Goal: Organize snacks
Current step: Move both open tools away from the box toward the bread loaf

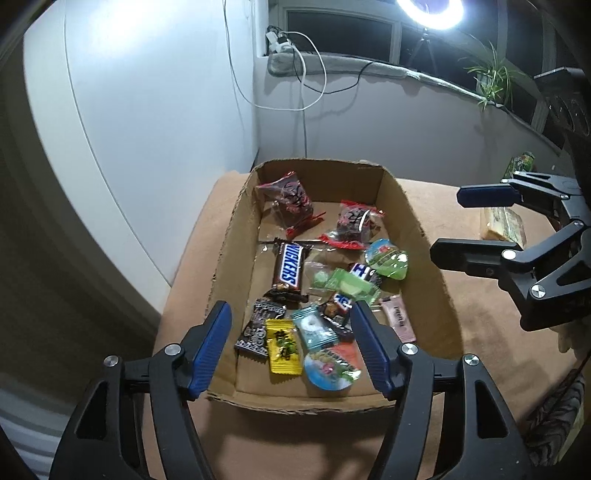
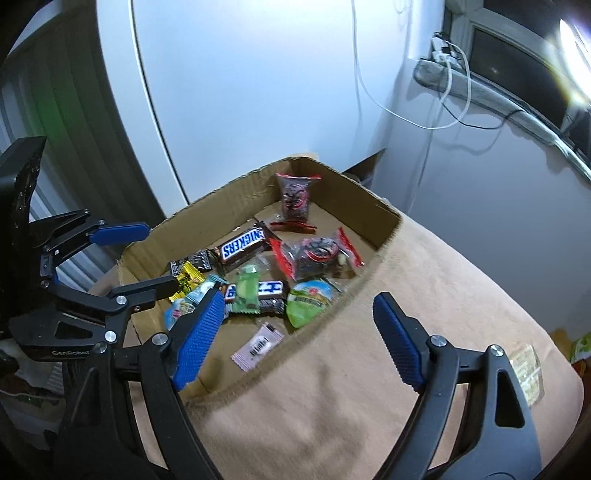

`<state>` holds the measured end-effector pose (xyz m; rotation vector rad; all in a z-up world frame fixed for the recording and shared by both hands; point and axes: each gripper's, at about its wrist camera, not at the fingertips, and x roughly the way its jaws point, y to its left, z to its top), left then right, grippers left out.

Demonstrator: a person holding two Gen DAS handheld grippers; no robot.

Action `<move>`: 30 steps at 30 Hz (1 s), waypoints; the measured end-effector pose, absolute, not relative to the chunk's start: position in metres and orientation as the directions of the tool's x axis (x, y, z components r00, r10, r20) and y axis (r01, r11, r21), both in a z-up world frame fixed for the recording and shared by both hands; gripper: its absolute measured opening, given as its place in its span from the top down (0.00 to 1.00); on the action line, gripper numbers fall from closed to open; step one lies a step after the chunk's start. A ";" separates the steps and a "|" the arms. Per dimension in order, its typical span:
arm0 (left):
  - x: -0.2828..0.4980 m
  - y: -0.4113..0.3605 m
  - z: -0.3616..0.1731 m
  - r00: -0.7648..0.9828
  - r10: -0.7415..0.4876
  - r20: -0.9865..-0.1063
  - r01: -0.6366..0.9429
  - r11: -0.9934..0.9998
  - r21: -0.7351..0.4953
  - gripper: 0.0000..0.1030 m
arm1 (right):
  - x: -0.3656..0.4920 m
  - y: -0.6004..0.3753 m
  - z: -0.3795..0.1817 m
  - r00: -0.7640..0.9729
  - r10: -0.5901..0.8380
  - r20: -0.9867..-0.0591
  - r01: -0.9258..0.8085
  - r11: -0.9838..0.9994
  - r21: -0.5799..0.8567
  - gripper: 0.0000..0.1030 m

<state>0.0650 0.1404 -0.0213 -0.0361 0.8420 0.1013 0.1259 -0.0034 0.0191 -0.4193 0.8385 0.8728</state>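
A shallow cardboard box (image 1: 413,218) (image 2: 207,210) sits on a tan cloth-covered table and holds several snacks: a Snickers bar (image 1: 289,270) (image 2: 243,245), two clear red-trimmed bags (image 1: 291,201) (image 1: 352,221), a yellow candy (image 1: 282,347), a pink packet (image 1: 399,318) (image 2: 258,345) and green packets (image 1: 388,260) (image 2: 308,301). My left gripper (image 1: 291,314) (image 2: 147,254) is open and empty above the box's near end. My right gripper (image 2: 299,299) (image 1: 450,221) is open and empty over the box's right wall. One wrapped snack (image 1: 504,225) (image 2: 526,373) lies on the cloth outside the box.
A white rounded appliance (image 1: 147,110) and a wall stand behind the table. Cables (image 1: 306,74) hang from a windowsill with a plant (image 1: 491,77) and a ring light (image 1: 430,11). A green packet (image 1: 521,162) lies at the table's far right.
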 end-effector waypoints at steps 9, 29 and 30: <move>0.062 0.109 -0.009 0.683 0.029 -0.730 -0.077 0.997 -0.032 0.31 | 0.125 -0.055 0.030 0.443 0.493 -0.749 -0.715 0.698 0.036 0.17; 0.074 -0.008 -0.023 0.678 -0.215 -0.703 0.106 0.975 -0.196 0.31 | 0.154 -0.249 0.008 0.529 0.439 -0.727 -0.362 0.891 0.274 0.17; 0.077 -0.013 -0.027 0.672 -0.233 -0.703 0.107 0.970 -0.220 0.31 | 0.158 -0.257 0.006 0.528 0.444 -0.724 -0.349 0.891 0.292 0.17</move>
